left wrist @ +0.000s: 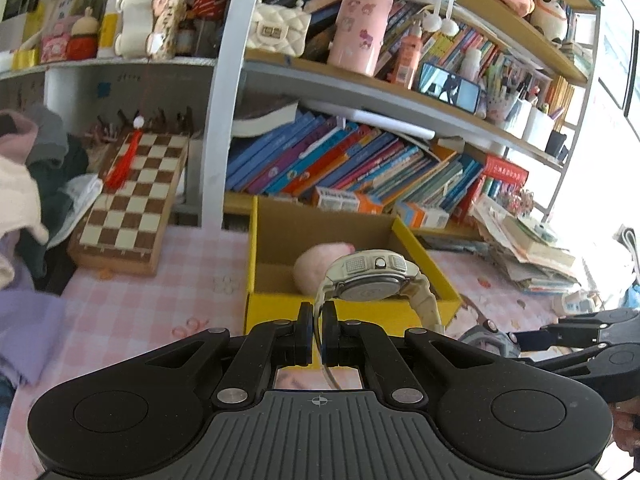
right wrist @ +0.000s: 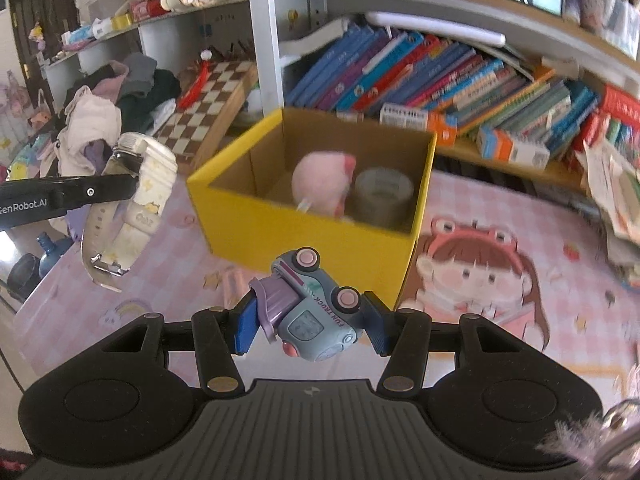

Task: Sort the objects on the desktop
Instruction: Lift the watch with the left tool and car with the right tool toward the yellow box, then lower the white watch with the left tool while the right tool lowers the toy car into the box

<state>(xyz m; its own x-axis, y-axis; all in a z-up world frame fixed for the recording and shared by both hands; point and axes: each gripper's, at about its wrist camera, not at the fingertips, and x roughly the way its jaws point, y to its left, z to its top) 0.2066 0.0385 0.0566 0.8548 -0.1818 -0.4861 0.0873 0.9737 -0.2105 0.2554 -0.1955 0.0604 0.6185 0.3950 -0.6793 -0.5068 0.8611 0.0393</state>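
Two grippers are loaded: left gripper (left wrist: pixel 317 334) pinches the watch (left wrist: pixel 370 276) strap, right gripper (right wrist: pixel 308 326) clamps the toy truck (right wrist: pixel 310 308), yellow box (right wrist: pixel 304 220) at twelve o'clock. Thin strap could slip, dropping short.

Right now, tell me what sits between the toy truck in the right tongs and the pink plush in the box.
Only the yellow box's near wall; the right wrist view shows it between toy truck and pink plush.

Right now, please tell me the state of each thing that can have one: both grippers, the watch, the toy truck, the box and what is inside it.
Left gripper: shut on watch strap.
Right gripper: shut on toy truck.
Watch: lifted, unbuckled.
Toy truck: lifted, tilted.
Yellow box: open.
Pink plush: inside box.
Tape roll: inside box.
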